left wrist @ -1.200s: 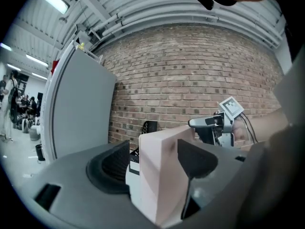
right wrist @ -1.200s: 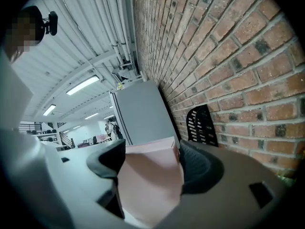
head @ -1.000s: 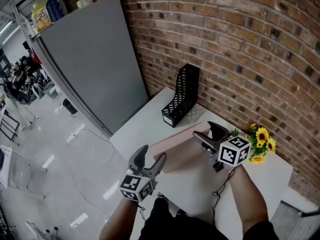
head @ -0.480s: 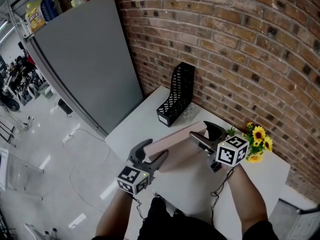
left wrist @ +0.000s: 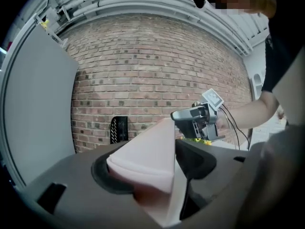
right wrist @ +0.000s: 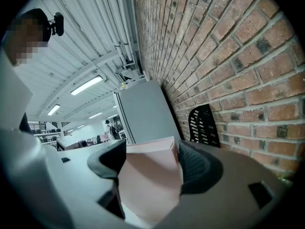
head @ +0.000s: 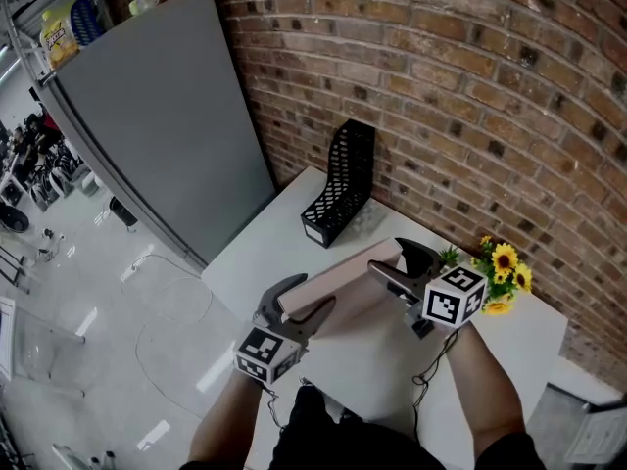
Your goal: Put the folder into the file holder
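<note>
A thick pink folder (head: pixel 343 277) hangs level above the white table (head: pixel 260 248), held between both grippers. My right gripper (head: pixel 400 265) is shut on its right end; in the right gripper view the folder (right wrist: pixel 150 185) fills the gap between the jaws. My left gripper (head: pixel 299 305) straddles the folder's left end (left wrist: pixel 147 156), and its jaws are closing around it with no firm pinch visible. The right gripper (left wrist: pixel 198 120) shows beyond the folder in the left gripper view. The black mesh file holder (head: pixel 343 184) stands upright and empty by the brick wall, beyond the folder.
A tall grey cabinet (head: pixel 157 116) flanks the table's left side. Yellow artificial flowers (head: pixel 505 277) sit against the brick wall just right of the right gripper. The table's near left edge drops to the floor, where cables lie.
My left gripper has risen from below the folder's near corner to its left end, which now sits between the jaws. The right gripper kept its hold and barely moved.
</note>
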{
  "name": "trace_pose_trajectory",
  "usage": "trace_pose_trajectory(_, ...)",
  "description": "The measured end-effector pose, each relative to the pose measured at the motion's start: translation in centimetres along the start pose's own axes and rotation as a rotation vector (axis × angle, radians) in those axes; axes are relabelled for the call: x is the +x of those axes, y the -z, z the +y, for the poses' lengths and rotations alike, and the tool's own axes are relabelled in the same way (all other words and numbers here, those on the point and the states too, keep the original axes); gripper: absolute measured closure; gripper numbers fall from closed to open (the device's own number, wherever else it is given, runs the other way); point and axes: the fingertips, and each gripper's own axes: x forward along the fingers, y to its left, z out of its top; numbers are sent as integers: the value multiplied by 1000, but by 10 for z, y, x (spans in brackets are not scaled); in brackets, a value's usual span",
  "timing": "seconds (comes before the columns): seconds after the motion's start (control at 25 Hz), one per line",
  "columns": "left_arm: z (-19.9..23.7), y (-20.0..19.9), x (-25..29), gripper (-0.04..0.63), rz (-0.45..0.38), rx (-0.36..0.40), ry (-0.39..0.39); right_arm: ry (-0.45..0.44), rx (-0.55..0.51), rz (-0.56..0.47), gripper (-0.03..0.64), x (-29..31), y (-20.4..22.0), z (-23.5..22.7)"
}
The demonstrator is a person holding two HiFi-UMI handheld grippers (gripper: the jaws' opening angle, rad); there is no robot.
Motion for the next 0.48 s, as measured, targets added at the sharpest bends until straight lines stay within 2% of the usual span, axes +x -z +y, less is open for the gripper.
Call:
trace_pose_trajectory(0.24, -13, -2, -2, 381, -10, 9, 8, 33, -24, -21, 266, -3, -4, -3)
trace_pose_trajectory(0.4, -19, -1, -3, 410, -13, -5, -22, 83, -92, -38, 285, -4, -9, -3)
trace_pose_trajectory(0.48, -20, -2, -3, 414, -15, -19, -39, 98, -105, -70, 317, -8, -14, -3)
